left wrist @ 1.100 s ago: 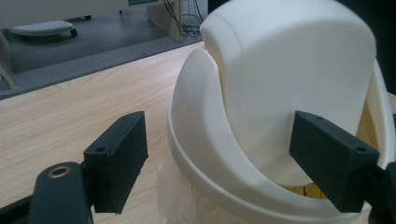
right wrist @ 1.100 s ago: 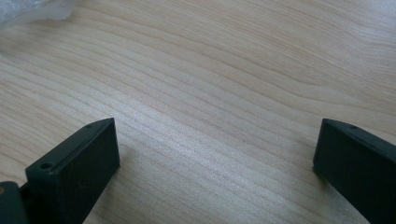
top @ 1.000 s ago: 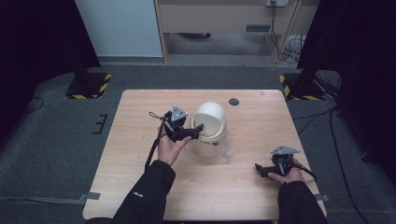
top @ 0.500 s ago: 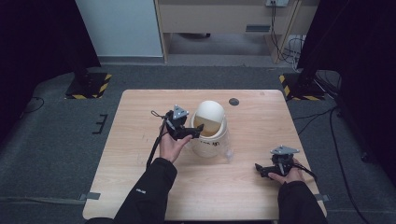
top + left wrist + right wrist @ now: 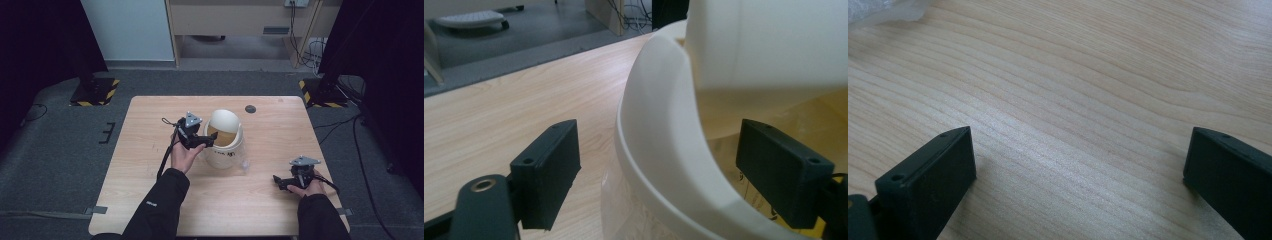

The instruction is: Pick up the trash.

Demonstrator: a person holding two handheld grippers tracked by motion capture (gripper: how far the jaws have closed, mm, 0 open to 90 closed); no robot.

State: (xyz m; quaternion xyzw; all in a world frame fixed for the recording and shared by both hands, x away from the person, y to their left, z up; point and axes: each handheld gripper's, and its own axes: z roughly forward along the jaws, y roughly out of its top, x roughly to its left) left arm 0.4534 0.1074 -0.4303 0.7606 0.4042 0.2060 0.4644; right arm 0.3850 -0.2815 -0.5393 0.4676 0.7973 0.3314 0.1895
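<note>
A white bin [image 5: 223, 152] stands mid-table with its domed lid [image 5: 224, 120] tipped back, and a tan inside shows in the opening. My left gripper [image 5: 210, 140] is open at the bin's near-left rim. In the left gripper view the rim [image 5: 659, 145] runs between the two jaws [image 5: 661, 157], one jaw outside the wall and one inside under the lid [image 5: 764, 45]; neither clearly touches it. My right gripper [image 5: 278, 181] rests low over the table at the front right, open, with only bare wood between its jaws [image 5: 1078, 165].
A small dark disc [image 5: 250, 109] lies near the table's far edge. A scrap of clear plastic [image 5: 244, 165] lies just right of the bin's foot; clear plastic [image 5: 878, 10] also shows far off in the right gripper view. The wooden table [image 5: 150, 165] stands on grey carpet.
The bin's lid has tipped open, baring the tan inside. My left gripper has edged right onto the rim. The right gripper has stayed put.
</note>
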